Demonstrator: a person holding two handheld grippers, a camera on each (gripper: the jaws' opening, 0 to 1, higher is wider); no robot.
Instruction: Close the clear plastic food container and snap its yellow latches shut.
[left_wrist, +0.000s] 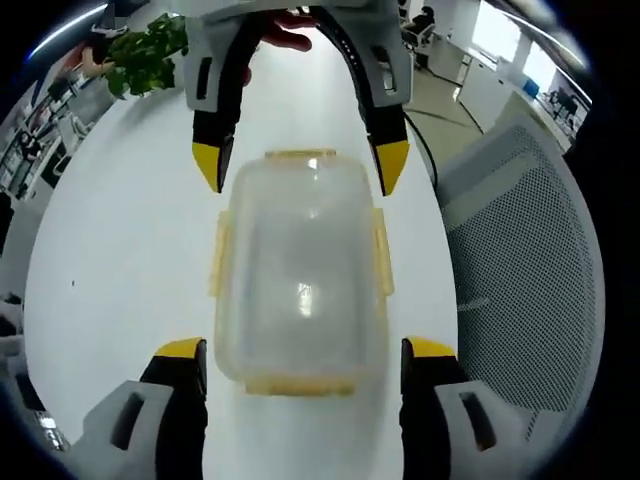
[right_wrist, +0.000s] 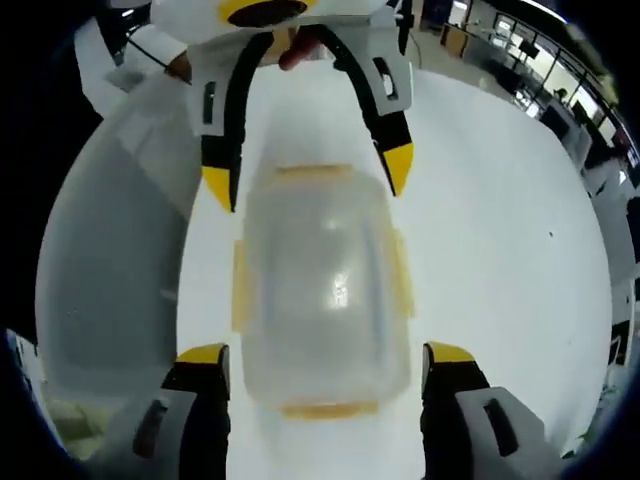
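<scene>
Clear container (left_wrist: 300, 285) sits on the white worktop (left_wrist: 130, 250), lid on, lying between both sets of jaws. Left gripper (left_wrist: 305, 365) jaws wide apart at its near end; right gripper (right_wrist: 325, 370) jaws also apart, facing from the opposite end, nothing clamped. Yellow latches (left_wrist: 382, 250) look flared out on the sides, likely unsnapped. Step: lid placed, latching pending. Next: press each latch flat against the wall, bracing the box

Lidded container (right_wrist: 325, 290) betw both open grippers (right_wrist: 325, 365).
</scene>
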